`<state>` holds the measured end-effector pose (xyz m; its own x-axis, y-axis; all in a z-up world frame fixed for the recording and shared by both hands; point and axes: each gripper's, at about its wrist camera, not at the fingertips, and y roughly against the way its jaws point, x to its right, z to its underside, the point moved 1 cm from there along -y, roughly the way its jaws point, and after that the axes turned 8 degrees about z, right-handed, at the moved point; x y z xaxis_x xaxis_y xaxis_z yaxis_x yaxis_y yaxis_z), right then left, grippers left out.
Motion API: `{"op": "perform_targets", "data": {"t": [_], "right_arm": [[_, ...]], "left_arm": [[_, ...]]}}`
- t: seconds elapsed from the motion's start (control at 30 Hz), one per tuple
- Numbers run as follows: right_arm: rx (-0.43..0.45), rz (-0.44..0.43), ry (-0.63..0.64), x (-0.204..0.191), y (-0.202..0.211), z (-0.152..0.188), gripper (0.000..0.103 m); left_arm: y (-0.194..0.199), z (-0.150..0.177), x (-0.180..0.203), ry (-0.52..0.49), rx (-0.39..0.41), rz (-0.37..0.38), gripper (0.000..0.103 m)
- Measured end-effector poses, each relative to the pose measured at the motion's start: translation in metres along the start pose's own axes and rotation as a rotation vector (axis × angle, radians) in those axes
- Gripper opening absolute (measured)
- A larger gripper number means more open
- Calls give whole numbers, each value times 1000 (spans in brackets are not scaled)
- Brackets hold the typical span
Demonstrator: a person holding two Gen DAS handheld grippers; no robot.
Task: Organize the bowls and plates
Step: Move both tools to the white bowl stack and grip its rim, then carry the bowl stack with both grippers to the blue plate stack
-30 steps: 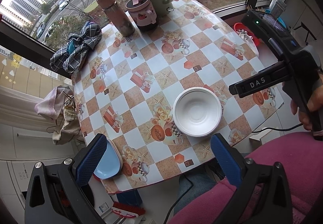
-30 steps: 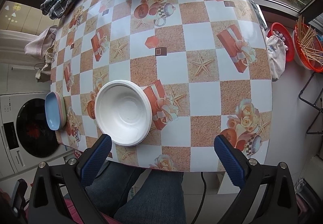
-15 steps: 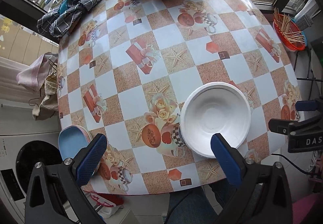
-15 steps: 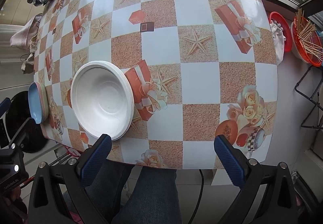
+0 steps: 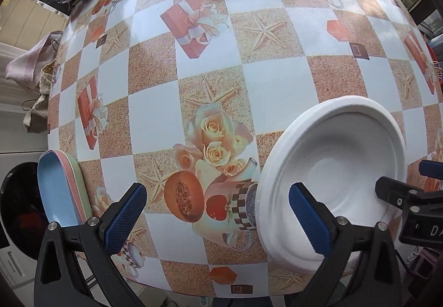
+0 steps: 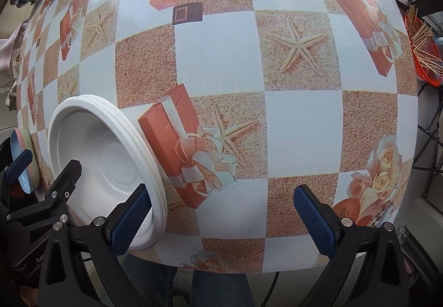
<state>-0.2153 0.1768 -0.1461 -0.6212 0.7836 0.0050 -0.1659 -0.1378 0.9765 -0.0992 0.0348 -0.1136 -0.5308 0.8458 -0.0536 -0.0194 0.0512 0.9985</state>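
While the white bowls [image 5: 332, 168] are sat stacked near the table's [image 5: 221, 58] front edge, both grippers are held spread wide. The left gripper [image 5: 218, 213] is flanked by the right gripper [image 6: 221, 213], nothing pinched, bowls between them.

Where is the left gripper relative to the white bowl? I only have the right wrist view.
Observer: The left gripper is open and straddles the near-left rim of the white bowl: one finger lies in front of the bowl's inside, the other over the bare tablecloth. I cannot tell whether it touches.
Operator: What is the coloured sliver at the table's left edge?
Observer: A stack of plates, blue on top with pink and green rims beneath, apart from the bowl.
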Motion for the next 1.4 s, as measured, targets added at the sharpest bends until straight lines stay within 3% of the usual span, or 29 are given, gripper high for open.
{"op": "perform_targets", "data": {"t": [0.47, 0.93, 1.0, 1.07, 1.17, 1.23, 1.3, 1.37, 1.4], "right_arm": [[5, 32, 36, -13, -11, -2, 103], [32, 27, 11, -9, -14, -1, 103], [31, 26, 9, -6, -14, 3, 103], [29, 25, 4, -4, -13, 3, 103], [38, 26, 7, -2, -10, 3, 103], [50, 22, 15, -2, -5, 7, 97], [69, 0, 38, -6, 2, 10, 84], [82, -20, 65, -13, 7, 13, 63], [85, -23, 72, -15, 8, 14, 60]], "left_arm": [[-19, 9, -6, 28, 25, 96, 103], [-21, 8, -21, 66, 23, 128, 103], [-25, 8, -27, 94, 3, 168, 103], [-36, 6, -33, 136, -79, 239, 103], [-35, 1, -32, 110, -103, 222, 102], [-30, -1, -26, 70, -90, 209, 95], [-24, -1, -22, 62, -83, 238, 76], [-21, -2, -19, 63, -83, 285, 58], [-20, -3, -17, 59, -87, 298, 50]]}}
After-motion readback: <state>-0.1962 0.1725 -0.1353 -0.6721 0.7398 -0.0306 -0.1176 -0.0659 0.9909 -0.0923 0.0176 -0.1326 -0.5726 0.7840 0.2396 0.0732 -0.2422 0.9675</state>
